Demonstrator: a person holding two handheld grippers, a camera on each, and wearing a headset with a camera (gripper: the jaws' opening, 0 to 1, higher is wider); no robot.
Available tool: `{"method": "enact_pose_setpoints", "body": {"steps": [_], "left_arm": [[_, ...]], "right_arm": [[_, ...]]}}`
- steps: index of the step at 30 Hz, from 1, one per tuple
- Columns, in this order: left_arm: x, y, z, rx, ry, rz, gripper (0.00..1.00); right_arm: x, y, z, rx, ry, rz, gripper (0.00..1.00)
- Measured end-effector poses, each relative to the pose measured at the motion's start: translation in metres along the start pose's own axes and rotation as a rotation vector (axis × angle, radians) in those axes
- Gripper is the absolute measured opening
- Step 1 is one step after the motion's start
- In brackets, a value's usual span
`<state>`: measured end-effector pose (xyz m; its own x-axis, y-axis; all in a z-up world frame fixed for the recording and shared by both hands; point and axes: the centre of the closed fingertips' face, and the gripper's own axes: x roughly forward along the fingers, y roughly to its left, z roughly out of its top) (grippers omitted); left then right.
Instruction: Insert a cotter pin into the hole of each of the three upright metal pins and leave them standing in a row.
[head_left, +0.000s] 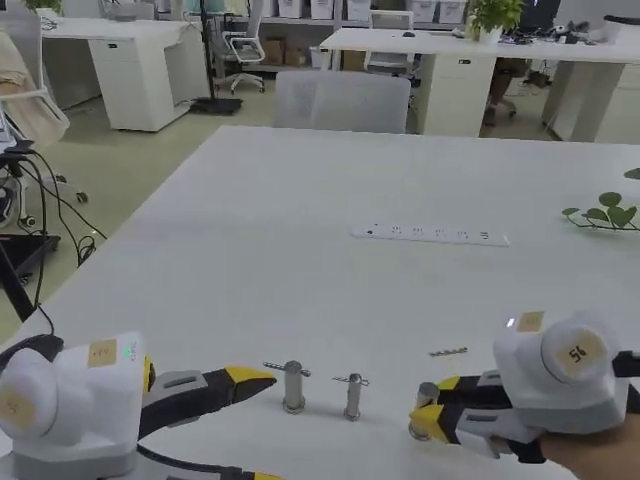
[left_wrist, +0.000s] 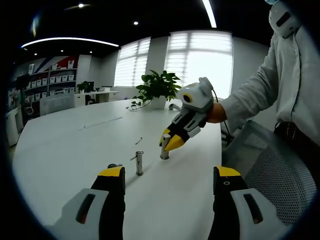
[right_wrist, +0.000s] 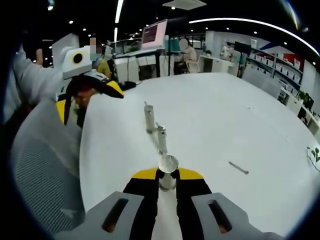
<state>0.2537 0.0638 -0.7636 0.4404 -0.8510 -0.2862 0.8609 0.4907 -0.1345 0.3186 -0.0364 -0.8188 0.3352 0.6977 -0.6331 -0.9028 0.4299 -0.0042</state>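
White table (head_left: 250, 220) in the head view carries a power strip (head_left: 430, 235) on its far side and a plant (head_left: 605, 212) at the right edge. A loose cotter pin (head_left: 448, 352) lies flat just beyond the right gripper (head_left: 425, 412). Near the front edge three pins stand upright in a left-to-right row: left pin (head_left: 293, 385), middle pin (head_left: 353, 395) and right pin (head_left: 427, 393). Thin cross-pieces, seemingly cotter pins, run sideways through the tops of the first two. The wide-spread left gripper (head_left: 262, 425) has one jaw tip just left of the left pin.

In the left gripper view its jaws stand far apart over bare table, and the right gripper partly covers the right pin.

In the right gripper view the jaws clamp the right pin, its axis vertical and its round top facing the camera. The other two line up beyond, and a mesh chair (right_wrist: 40, 165) stands at the left.
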Motion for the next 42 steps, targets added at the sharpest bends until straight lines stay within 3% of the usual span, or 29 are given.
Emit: {"method": "enact_pose_setpoints", "body": {"steps": [9,42], "left_arm": [[-0.001,-0.002,-0.001,0.004,-0.002,0.0,0.71],[0.001,-0.005,-0.001,-0.003,-0.01,-0.002,0.71]], "right_arm": [[0.006,0.024,-0.01,-0.007,0.011,0.014,0.12],[0.012,0.048,-0.017,0.026,0.0,-0.042,0.14]]}}
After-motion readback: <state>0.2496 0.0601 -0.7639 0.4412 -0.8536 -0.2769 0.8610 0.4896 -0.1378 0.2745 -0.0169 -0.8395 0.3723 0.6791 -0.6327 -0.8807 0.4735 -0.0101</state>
